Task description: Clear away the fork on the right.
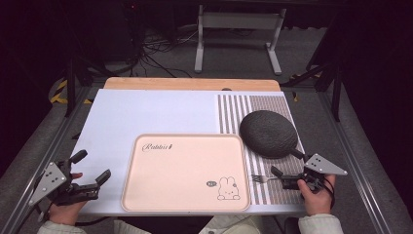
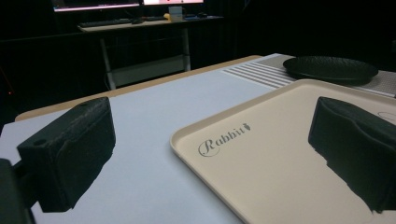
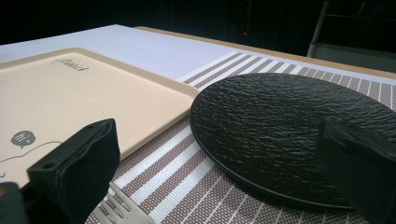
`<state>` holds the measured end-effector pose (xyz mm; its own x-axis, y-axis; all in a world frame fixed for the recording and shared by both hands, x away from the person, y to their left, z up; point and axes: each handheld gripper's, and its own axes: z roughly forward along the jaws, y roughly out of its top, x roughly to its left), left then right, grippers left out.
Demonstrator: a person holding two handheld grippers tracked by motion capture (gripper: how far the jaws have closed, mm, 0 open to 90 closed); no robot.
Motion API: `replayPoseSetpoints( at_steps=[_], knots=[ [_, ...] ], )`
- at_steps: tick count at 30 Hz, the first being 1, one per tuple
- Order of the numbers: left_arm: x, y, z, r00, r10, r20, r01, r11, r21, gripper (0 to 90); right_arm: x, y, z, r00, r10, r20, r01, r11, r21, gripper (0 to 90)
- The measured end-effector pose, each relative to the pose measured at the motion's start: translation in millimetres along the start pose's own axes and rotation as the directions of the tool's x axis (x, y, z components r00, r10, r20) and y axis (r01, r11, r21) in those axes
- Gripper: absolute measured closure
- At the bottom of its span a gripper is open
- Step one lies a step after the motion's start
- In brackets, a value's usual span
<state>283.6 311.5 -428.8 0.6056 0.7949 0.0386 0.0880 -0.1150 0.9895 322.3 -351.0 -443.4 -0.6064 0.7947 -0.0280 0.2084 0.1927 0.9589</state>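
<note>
Left gripper (image 1: 92, 170) fingers spread, empty, low at the beige rabbit tray's (image 1: 185, 170) left edge. Right gripper (image 1: 287, 163) fingers spread over the fork (image 1: 261, 179) on the striped placemat (image 1: 234, 112), black plate (image 1: 268, 133) just beyond. Risk: closing carelessly could skid the flat fork or knock the plate rim.

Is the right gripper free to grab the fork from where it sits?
Probably yes. The right gripper is open, and the fork lies bare on the striped placemat just ahead of its fingers, with nothing between; the black plate sits beside.

Prob. a lab/recording rig: dark room, floor cables (image 1: 156, 46), desk w/ monitors (image 2: 126, 5), metal frame (image 1: 238, 34).
</note>
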Motion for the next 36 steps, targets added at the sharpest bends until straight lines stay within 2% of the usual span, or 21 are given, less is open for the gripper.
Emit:
replayPoseSetpoints(
  at_steps=[23,28,36],
  knots=[
    [-0.3,0.0,0.1,1.0,0.001,0.0,-0.001,1.0,0.002,1.5,-0.2,1.4,0.0,0.9999,0.007,-0.007,-0.007,0.9999,-0.009,0.9],
    [-0.3,-0.2,0.4,1.0,0.001,-0.001,-0.001,1.0,0.006,1.5,-3.0,8.7,2.2,1.0,-0.008,-0.004,0.008,1.0,0.004,0.9],
    [0.0,-0.4,0.2,1.0,-0.002,-0.002,0.002,1.0,0.006,1.5,-5.1,26.6,15.7,0.9986,-0.026,-0.046,0.028,0.9987,0.042,1.2]
  ],
)
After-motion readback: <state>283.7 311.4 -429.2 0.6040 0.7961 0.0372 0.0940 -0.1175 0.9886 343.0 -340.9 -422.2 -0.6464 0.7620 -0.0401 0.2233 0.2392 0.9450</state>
